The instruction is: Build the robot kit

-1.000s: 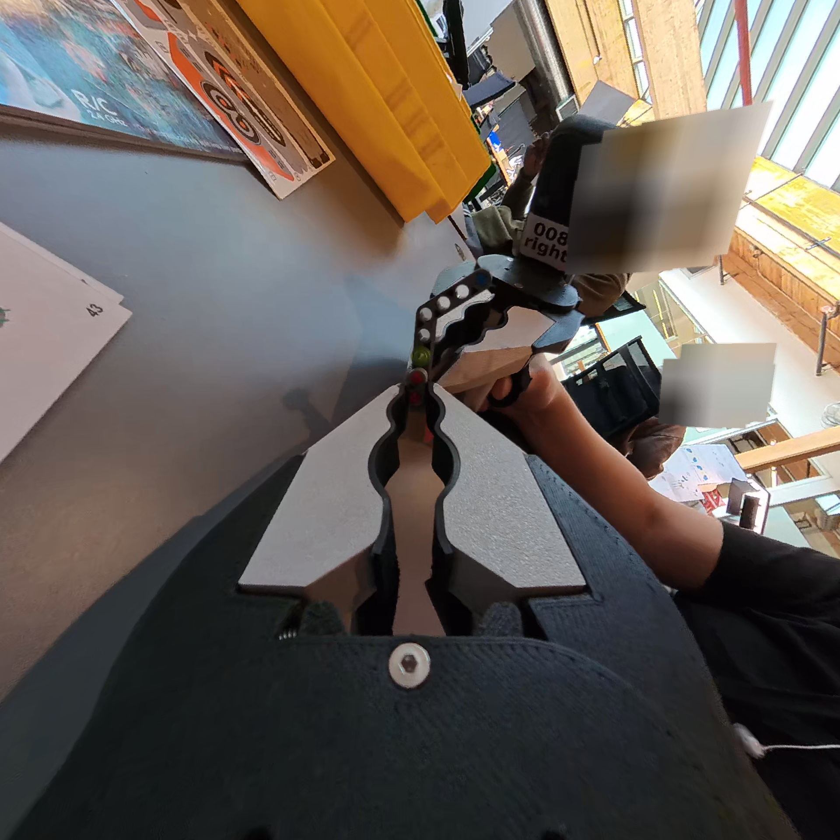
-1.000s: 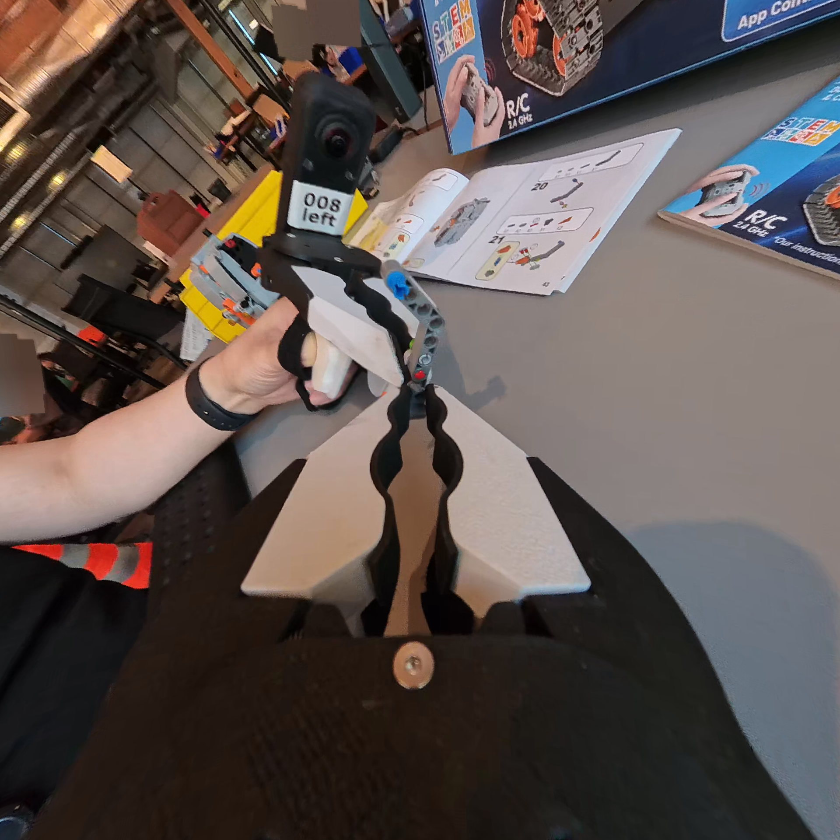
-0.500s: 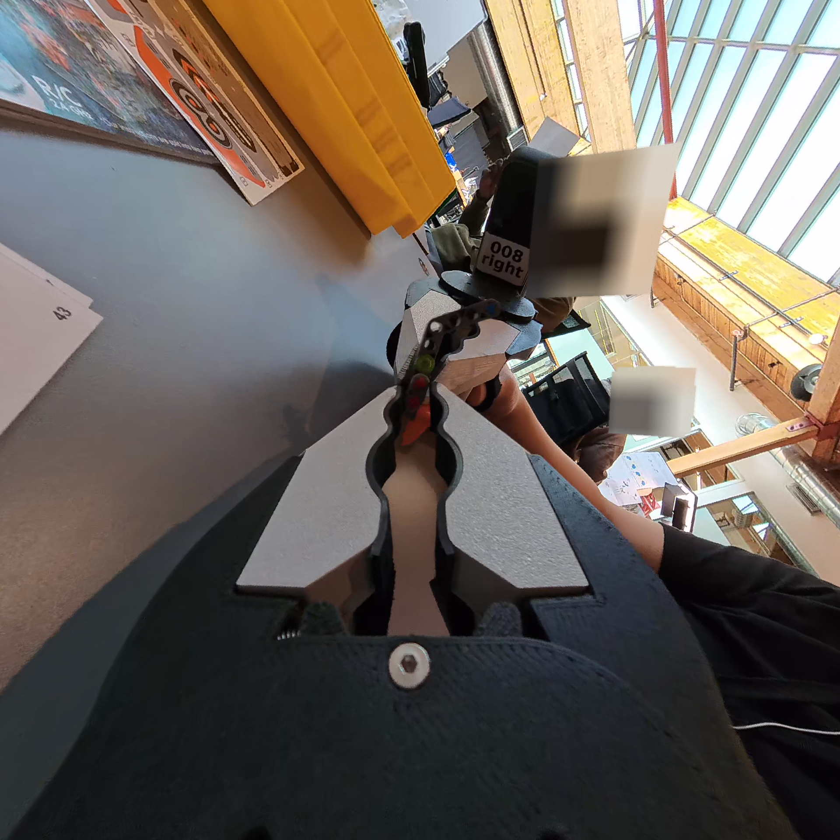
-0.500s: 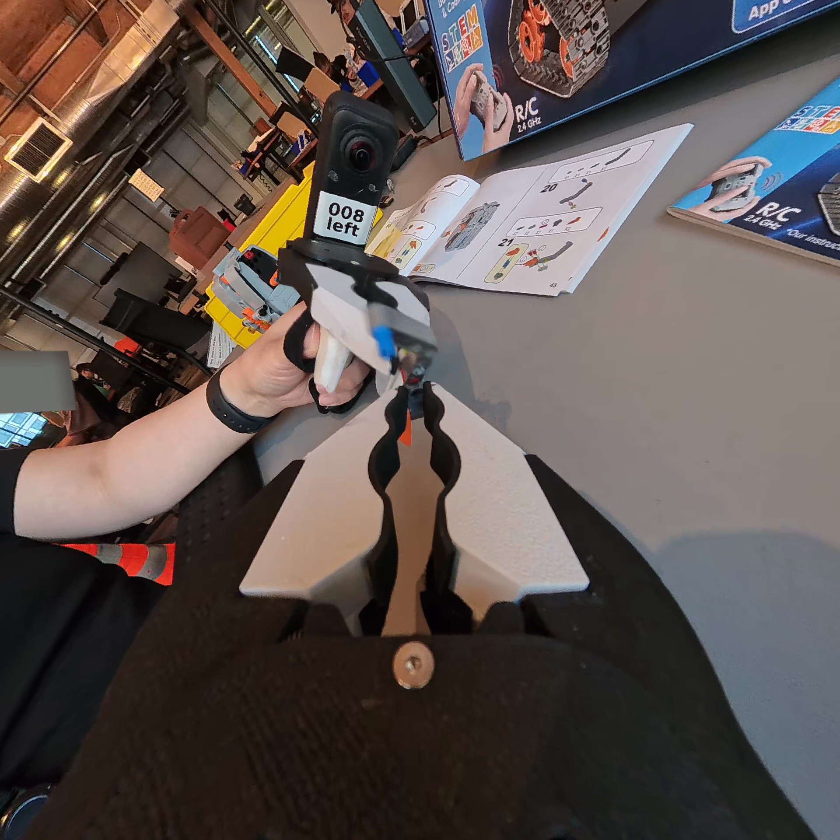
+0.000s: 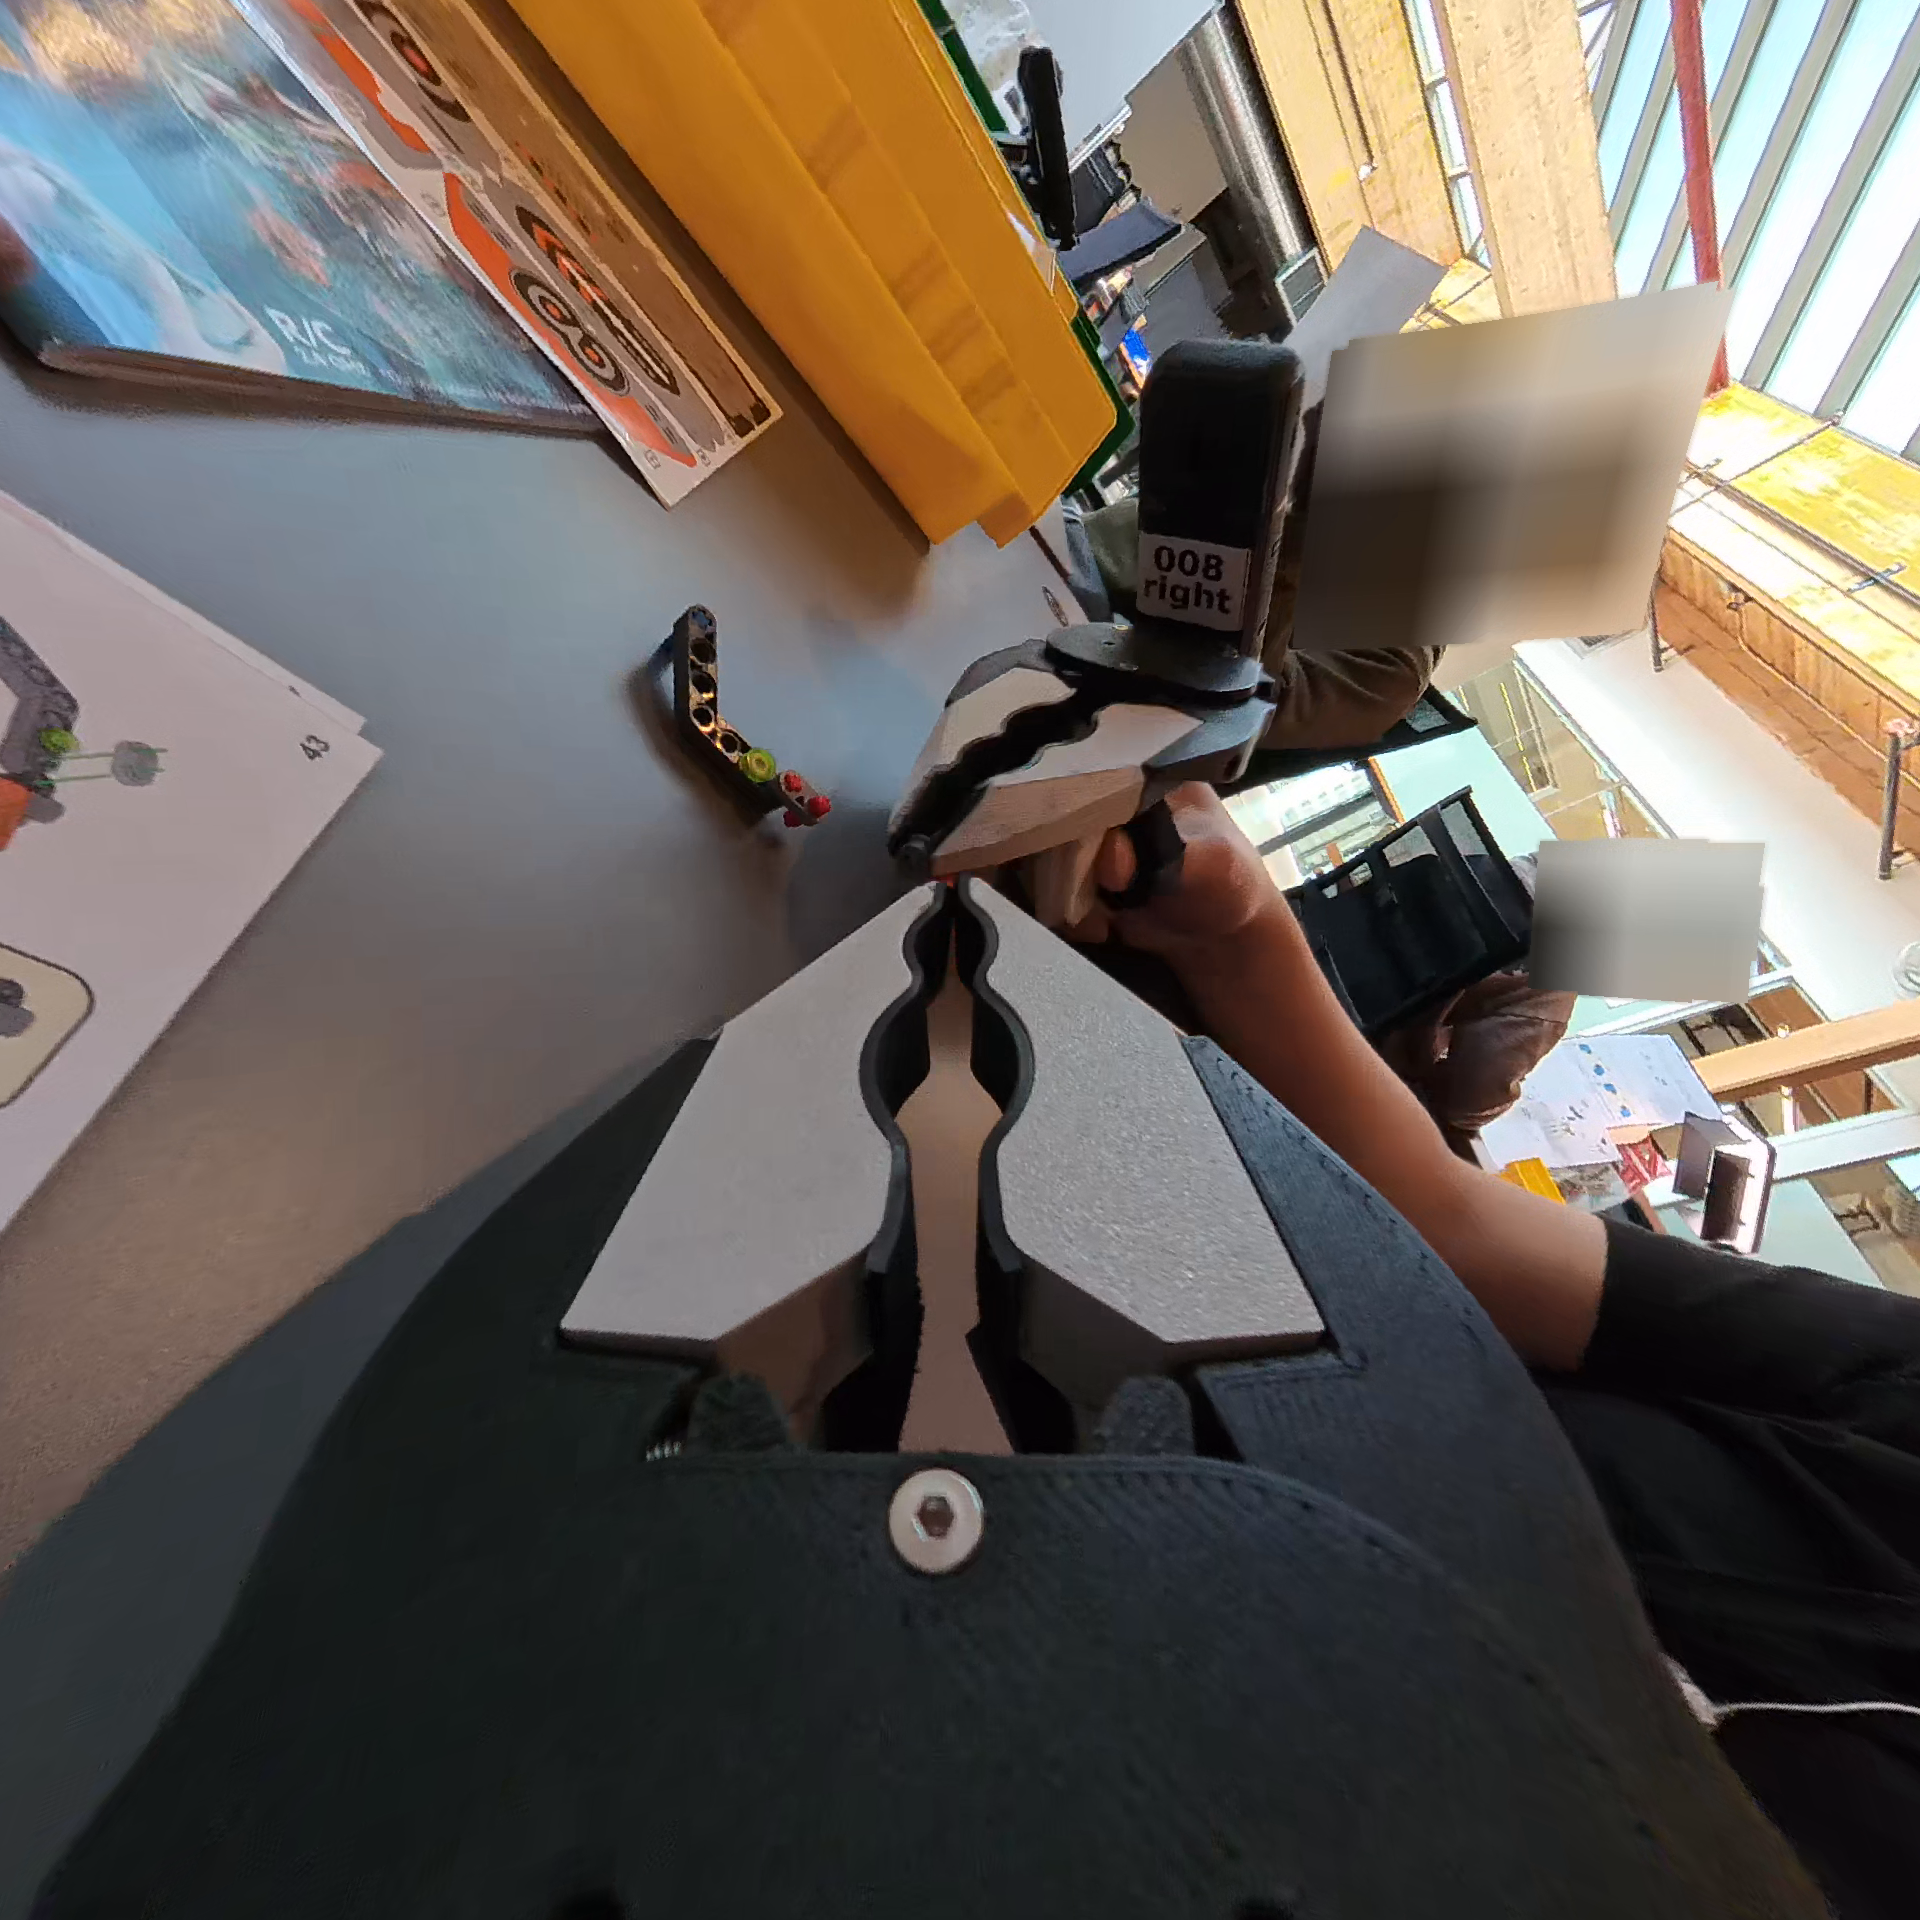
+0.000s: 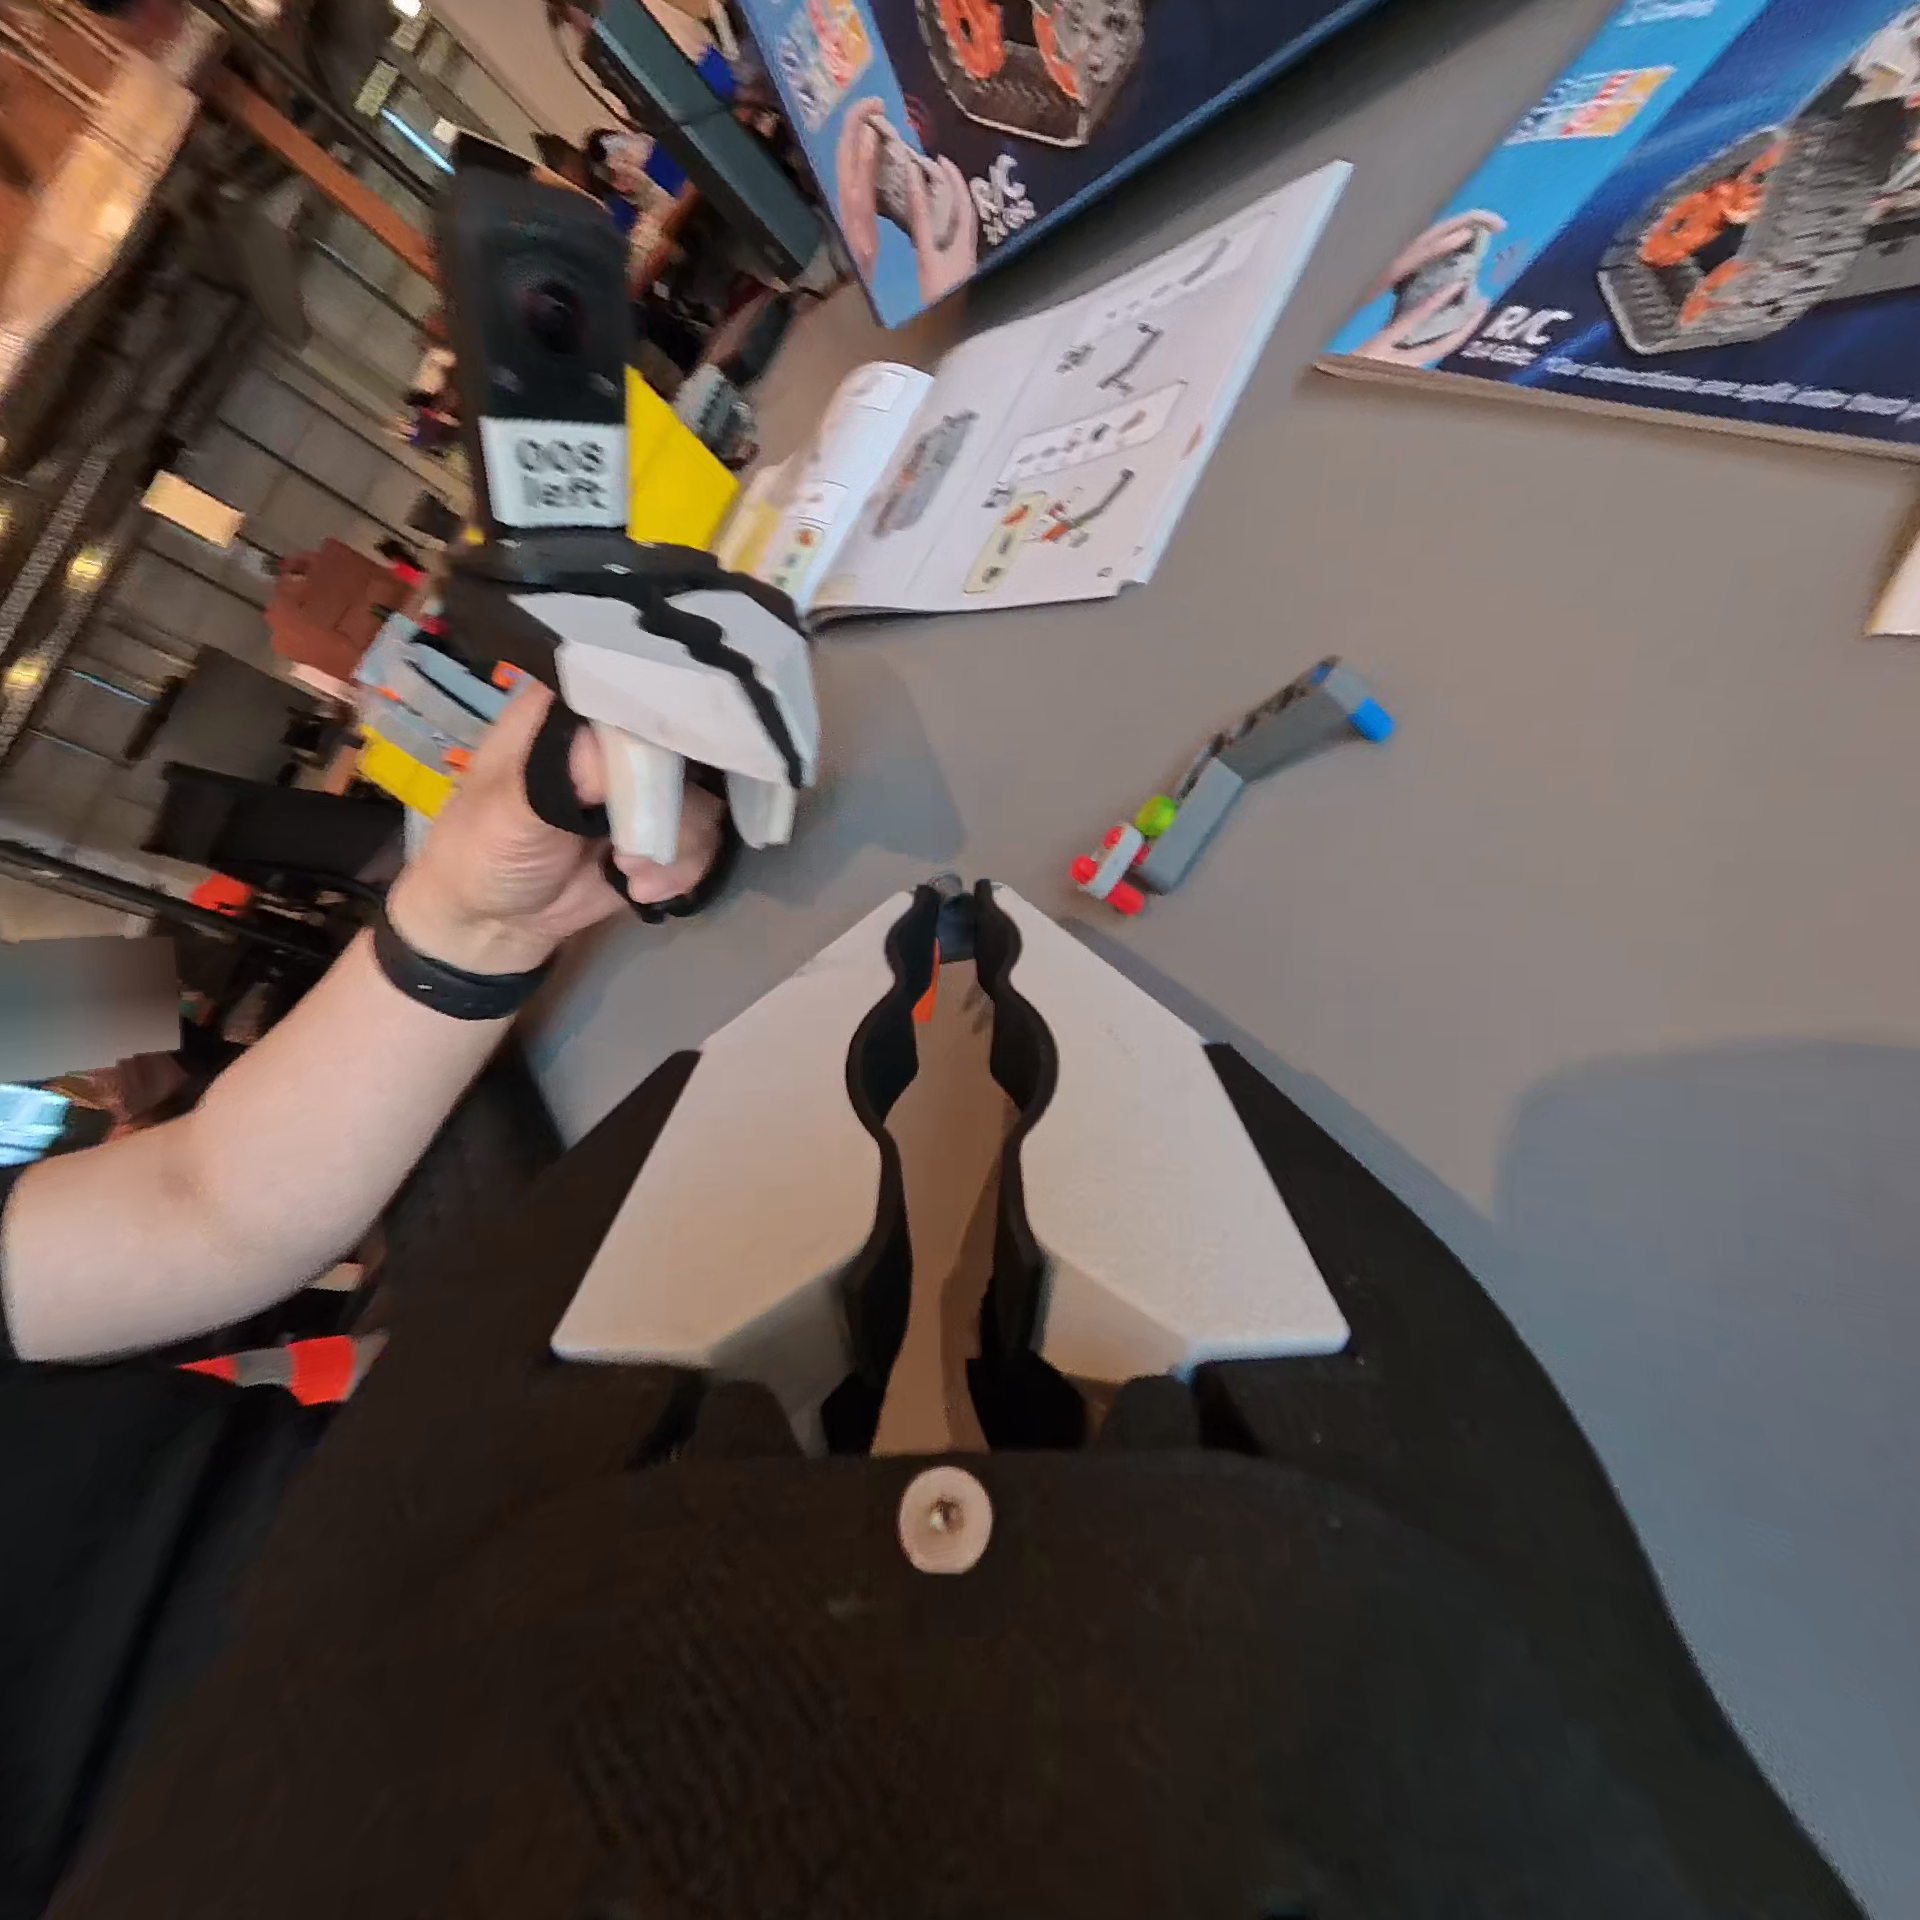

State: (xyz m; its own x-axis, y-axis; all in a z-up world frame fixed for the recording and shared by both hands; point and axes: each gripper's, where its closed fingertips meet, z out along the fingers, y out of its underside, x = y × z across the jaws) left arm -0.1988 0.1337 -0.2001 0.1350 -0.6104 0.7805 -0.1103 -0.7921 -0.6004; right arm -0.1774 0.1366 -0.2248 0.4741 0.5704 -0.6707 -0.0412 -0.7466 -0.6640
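Bent beam [image 5: 717,717] dropped, now loose on table [image 5: 468,914]; my left jaws closed, right jaws pinch small dark piece [image 6: 951,914].

A grey table [image 6: 1558,831] carries a grey bent beam [image 6: 1247,769] tipped blue, with green and red pegs. Beyond the beam lies a white booklet [image 6: 1091,447] and blue boxes [image 6: 1662,208] patterned orange and grey. Yellow bins [image 5: 883,260] stand farther off.
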